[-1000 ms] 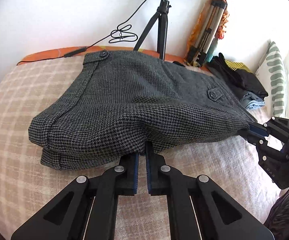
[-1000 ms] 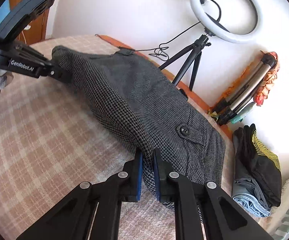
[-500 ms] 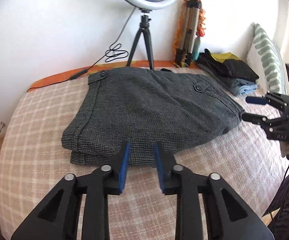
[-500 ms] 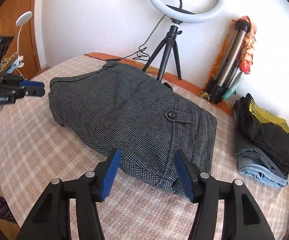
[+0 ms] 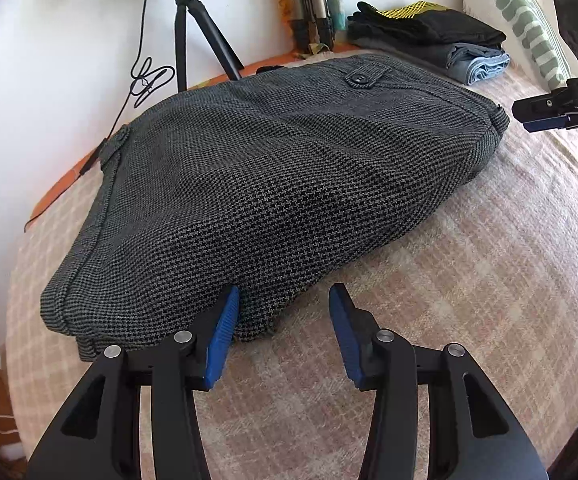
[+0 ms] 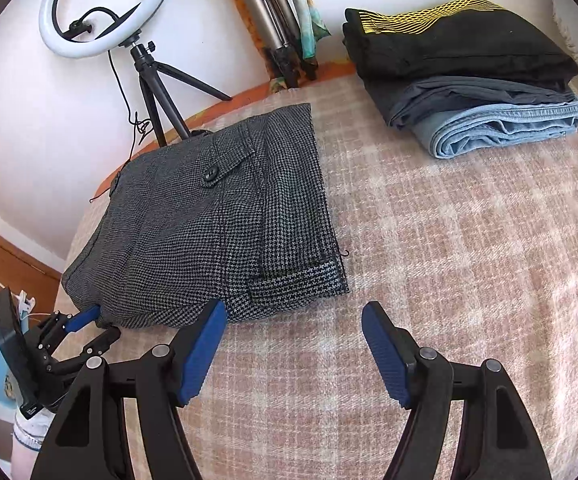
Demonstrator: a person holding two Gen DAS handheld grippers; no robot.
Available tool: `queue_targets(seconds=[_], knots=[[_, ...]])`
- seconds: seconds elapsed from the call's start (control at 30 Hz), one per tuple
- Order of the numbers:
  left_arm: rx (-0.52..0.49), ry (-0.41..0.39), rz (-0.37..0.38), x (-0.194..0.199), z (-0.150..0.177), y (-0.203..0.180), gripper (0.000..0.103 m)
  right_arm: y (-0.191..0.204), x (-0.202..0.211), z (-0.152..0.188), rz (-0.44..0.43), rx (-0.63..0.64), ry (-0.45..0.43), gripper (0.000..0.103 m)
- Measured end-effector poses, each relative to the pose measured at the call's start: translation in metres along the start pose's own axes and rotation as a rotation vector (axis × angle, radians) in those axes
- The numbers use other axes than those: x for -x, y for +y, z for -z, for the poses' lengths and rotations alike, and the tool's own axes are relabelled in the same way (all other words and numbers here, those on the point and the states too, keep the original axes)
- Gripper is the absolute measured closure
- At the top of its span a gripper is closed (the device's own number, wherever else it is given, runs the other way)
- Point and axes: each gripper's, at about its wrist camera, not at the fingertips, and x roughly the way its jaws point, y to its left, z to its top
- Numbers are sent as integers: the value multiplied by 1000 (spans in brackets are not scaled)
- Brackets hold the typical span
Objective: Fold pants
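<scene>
Right wrist | pants (image 6: pixel 209 232) folded | grey houndstooth | button up

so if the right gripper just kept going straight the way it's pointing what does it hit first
Most likely the checked bedspread. The right gripper stands open with bare cover between its fingers; the folded grey pants lie just left of that line, near the left finger. Depth is hard to judge in this view.
</scene>
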Motion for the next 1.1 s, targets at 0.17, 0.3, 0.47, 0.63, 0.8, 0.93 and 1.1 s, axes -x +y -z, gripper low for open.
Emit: queue_targets(seconds=[0.17,0.3,0.47,0.63,0.8,0.93,1.1], knots=[[-17,-4,-34,-1,1,8,85,-16,-18,-8,-65,-142,47,29],[24,-23,11,6,3,19,91,-21,-33,-12,-118,-248,76,21],[-4,-35,9,11,4,17,93,-9,-44,-20,-155,-261,53,32],[-2,-59,21,26,2,21,94,7,-42,-25,-137,-165,18,78],[12,-51,65,29,11,19,94,57,-1,-28,45,207,-183,85],[-16,4,82,17,20,13,90,47,-34,-16,116,222,-78,84],[163,-42,126,37,24,50,67,36,-29,-18,152,222,-68,56]])
